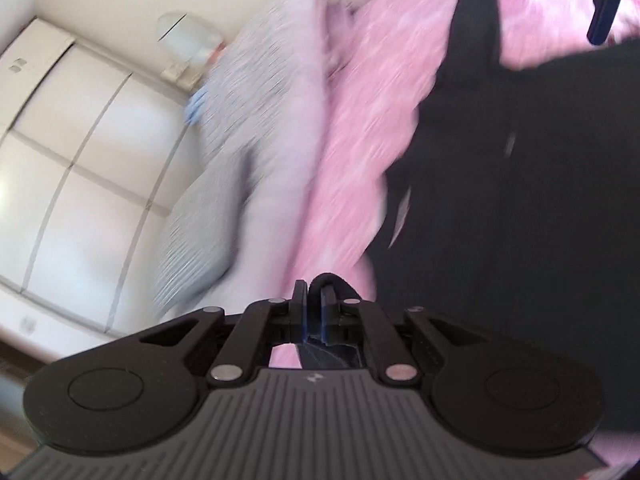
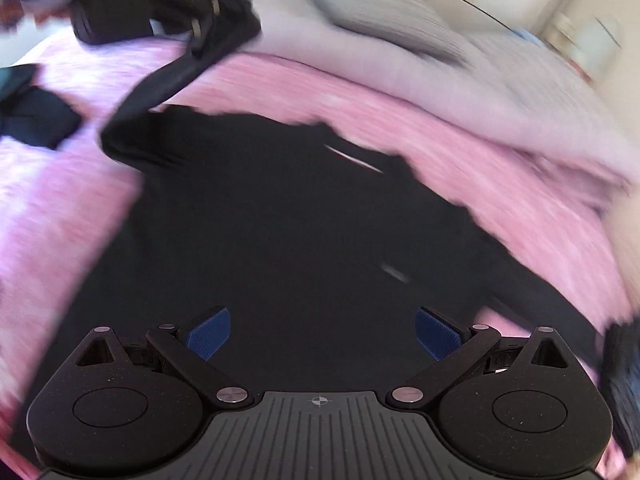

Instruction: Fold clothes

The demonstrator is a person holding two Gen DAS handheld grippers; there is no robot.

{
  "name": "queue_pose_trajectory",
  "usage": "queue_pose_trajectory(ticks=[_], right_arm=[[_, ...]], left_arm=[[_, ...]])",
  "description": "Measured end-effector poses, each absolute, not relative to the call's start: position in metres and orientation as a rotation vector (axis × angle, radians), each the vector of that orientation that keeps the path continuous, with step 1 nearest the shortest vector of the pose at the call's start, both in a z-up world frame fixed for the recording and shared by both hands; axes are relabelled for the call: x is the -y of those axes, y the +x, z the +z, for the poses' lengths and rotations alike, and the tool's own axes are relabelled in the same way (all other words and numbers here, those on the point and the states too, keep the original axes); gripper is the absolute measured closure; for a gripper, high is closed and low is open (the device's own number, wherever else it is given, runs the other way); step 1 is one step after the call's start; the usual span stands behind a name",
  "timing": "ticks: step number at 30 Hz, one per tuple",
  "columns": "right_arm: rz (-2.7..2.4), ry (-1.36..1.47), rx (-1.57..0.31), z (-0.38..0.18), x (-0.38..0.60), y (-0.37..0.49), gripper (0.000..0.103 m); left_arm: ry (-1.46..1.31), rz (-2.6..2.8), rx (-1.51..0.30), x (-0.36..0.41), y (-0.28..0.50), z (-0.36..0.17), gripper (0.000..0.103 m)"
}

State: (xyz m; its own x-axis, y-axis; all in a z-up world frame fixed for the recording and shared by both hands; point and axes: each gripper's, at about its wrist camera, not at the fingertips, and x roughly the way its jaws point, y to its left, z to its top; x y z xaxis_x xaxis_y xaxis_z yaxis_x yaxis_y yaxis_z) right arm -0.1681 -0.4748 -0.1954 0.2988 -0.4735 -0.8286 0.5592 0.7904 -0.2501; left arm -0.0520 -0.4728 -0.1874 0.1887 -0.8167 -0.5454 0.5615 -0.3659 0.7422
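My left gripper [image 1: 314,300] is pinched tight on a fold of the black garment [image 1: 520,200]; a dark loop of cloth pokes up between the closed pads; my right gripper [image 2: 322,334] stands wide open over the same garment [image 2: 280,240], its blue pads [image 2: 210,332] holding nothing. The garment lies spread on the pink blanket [image 2: 60,200], with bare pink border to its left and beyond its far edge; a sleeve [image 2: 160,84] rises taut from its far left corner to my left gripper [image 2: 200,12]; its long axis I cannot tell through the blur. A pale grey cover [image 1: 280,120] bounds the pink at the far side; a second dark cloth [image 2: 36,120] lies apart at the left; white cupboard doors [image 1: 80,160] stand past the bed.
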Motion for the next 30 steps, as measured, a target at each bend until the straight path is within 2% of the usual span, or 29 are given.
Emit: queue_pose_trajectory(ticks=[1,3,4,5,6,12,15,19,20,22,23,24,30], right_arm=[[-0.719,0.099,-1.076,-0.195,0.486,-0.188,0.001],[-0.786,0.116,-1.100,-0.196,0.506,-0.227,0.001],[-0.814,0.129,-1.111,-0.197,0.514,-0.243,0.001],[-0.841,0.144,-1.123,-0.199,0.522,-0.259,0.001],[-0.860,0.159,-1.135,-0.201,0.527,-0.271,0.001],[-0.809,0.278,-1.137,-0.214,0.548,-0.286,0.001],[-0.703,0.302,-1.090,-0.222,0.550,-0.250,0.001],[-0.564,0.191,-1.048,-0.238,0.546,-0.183,0.001],[-0.539,0.145,-1.043,-0.243,0.544,-0.168,0.005],[-0.487,0.050,-1.040,-0.257,0.542,-0.138,0.019],[-0.467,0.023,-1.038,-0.264,0.544,-0.127,0.030],[-0.448,-0.002,-1.036,-0.271,0.546,-0.115,0.033],[-0.442,0.029,-1.041,-0.317,0.568,-0.068,0.033]], left_arm=[[1.290,-1.501,0.262,0.489,-0.074,-0.202,0.098],[1.329,-1.536,0.206,0.518,-0.114,-0.236,0.092],[1.373,-1.557,0.155,0.530,-0.130,-0.255,0.086],[1.400,-1.581,0.107,0.534,-0.138,-0.267,0.070],[1.411,-1.606,0.068,0.534,-0.144,-0.276,0.066],[1.338,-1.583,-0.159,0.501,-0.116,-0.279,0.064],[1.349,-1.442,-0.243,0.479,-0.073,-0.283,0.064],[1.371,-1.294,-0.297,0.456,-0.013,-0.298,0.064],[1.366,-1.281,-0.307,0.454,-0.004,-0.303,0.064],[1.347,-1.271,-0.328,0.455,0.009,-0.312,0.064],[1.337,-1.265,-0.339,0.456,0.015,-0.317,0.064],[1.327,-1.260,-0.350,0.456,0.022,-0.322,0.064],[1.274,-1.271,-0.415,0.459,0.044,-0.338,0.063]])
